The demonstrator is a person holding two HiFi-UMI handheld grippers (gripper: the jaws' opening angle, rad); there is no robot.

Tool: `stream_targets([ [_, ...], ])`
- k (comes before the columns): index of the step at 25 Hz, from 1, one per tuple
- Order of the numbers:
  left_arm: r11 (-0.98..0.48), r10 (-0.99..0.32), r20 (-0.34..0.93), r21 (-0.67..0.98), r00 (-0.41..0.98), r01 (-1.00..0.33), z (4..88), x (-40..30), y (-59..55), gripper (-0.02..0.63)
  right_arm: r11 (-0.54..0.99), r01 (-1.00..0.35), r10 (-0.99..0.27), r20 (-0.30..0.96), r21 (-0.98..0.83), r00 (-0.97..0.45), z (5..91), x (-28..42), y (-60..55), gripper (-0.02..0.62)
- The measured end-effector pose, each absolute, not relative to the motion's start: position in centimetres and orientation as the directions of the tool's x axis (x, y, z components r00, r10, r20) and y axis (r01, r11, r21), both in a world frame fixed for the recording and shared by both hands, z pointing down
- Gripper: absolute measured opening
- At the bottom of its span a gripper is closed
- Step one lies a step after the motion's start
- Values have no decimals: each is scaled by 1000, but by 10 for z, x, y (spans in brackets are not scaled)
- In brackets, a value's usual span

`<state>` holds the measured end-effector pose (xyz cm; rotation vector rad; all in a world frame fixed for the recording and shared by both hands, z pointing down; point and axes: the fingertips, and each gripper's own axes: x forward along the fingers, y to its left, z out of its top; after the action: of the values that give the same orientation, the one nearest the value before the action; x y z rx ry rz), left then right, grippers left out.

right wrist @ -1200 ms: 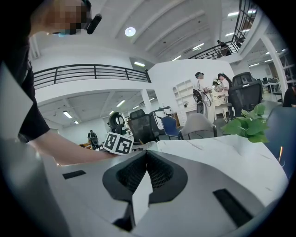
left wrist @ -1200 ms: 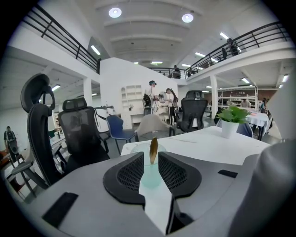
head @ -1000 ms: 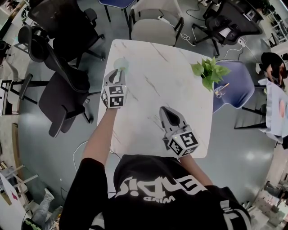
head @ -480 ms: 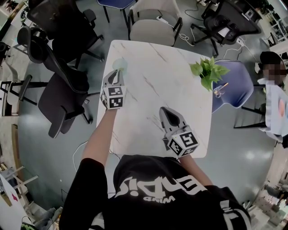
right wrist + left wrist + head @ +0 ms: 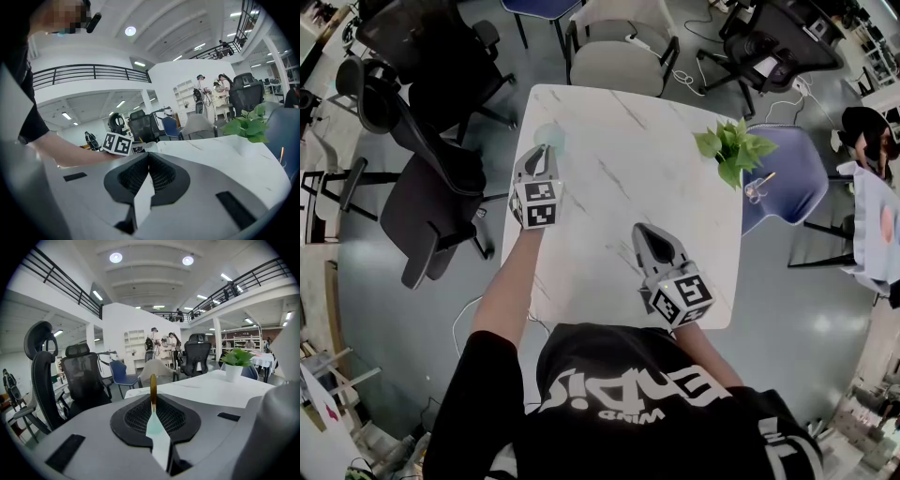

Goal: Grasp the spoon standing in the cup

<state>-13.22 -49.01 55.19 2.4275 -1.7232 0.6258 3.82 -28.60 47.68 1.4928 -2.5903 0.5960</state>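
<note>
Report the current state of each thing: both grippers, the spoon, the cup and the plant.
spoon: upright, handle gripped
cup: standing on the table, partly hidden
left gripper: jaws have just been closing, now shut on the spoon's handle
right gripper: shut, nothing between its jaws
plant: upright in its pot at the table's right edge

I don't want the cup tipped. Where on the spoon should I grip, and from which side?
Probably the upright gold handle of the spoon, above the cup, coming nearly level from the near edge of the table: it stands thin and free there.
</note>
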Motion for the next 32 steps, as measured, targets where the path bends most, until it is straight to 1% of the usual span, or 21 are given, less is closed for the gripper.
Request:
stream_targets([
  [6,-358,-893,351,-176,281,-917,540,-130,-489,18,446,-848,-812,269,-287,-518,476,38,-284,12],
  [9,-353,-897,344,-177,278,-919,536,-130,-488,18,446,-848,-813,268,-287,-518,476,40,-283,12],
  [23,-344,-932,196,-211,306,-915,468,-124,-485,18,463,-840,-808,254,-284,-531,472,41,-275,12],
  [32,-343,-936,147,-164,321,-925,438,-127,-457,17,475,-834,-809,234,-281,-540,465,42,-270,12],
])
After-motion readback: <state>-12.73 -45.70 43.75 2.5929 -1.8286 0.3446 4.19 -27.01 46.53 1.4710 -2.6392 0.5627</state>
